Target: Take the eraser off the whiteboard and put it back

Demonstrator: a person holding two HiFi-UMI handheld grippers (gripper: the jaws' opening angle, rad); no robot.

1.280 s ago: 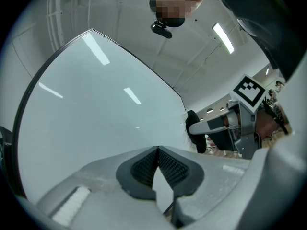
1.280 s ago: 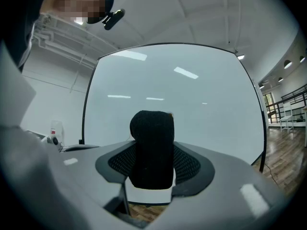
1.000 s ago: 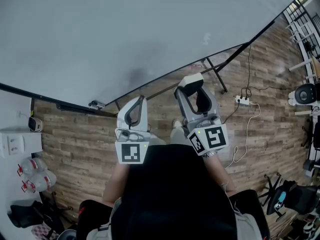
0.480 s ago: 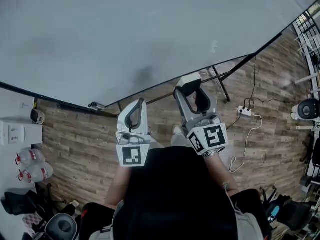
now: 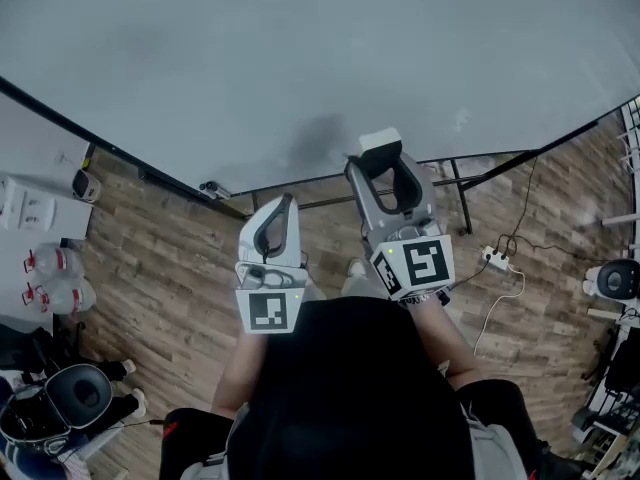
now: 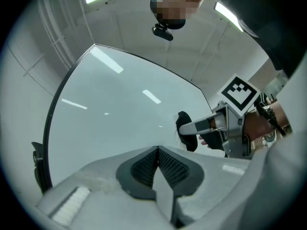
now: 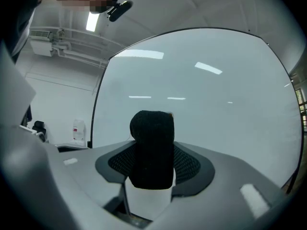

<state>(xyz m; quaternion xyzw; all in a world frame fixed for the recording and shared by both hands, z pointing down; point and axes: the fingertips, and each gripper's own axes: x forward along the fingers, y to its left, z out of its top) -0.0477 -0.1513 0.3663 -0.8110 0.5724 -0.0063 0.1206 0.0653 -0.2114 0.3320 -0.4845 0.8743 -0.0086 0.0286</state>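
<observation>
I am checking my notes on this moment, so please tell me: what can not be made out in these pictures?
Right gripper view: whether the black felt eraser, clamped in the right gripper, touches the large white whiteboard; the eraser hides its own far side.
Head view: the whiteboard's upper part, cut off by the top edge.
Head view: print on the clear plastic bottles at the left edge, too small.

Office: whiteboard [image 5: 300, 58], floor power strip [image 5: 497, 259]

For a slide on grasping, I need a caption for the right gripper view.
The right gripper holds the eraser between its jaws, facing the blank whiteboard.
</observation>
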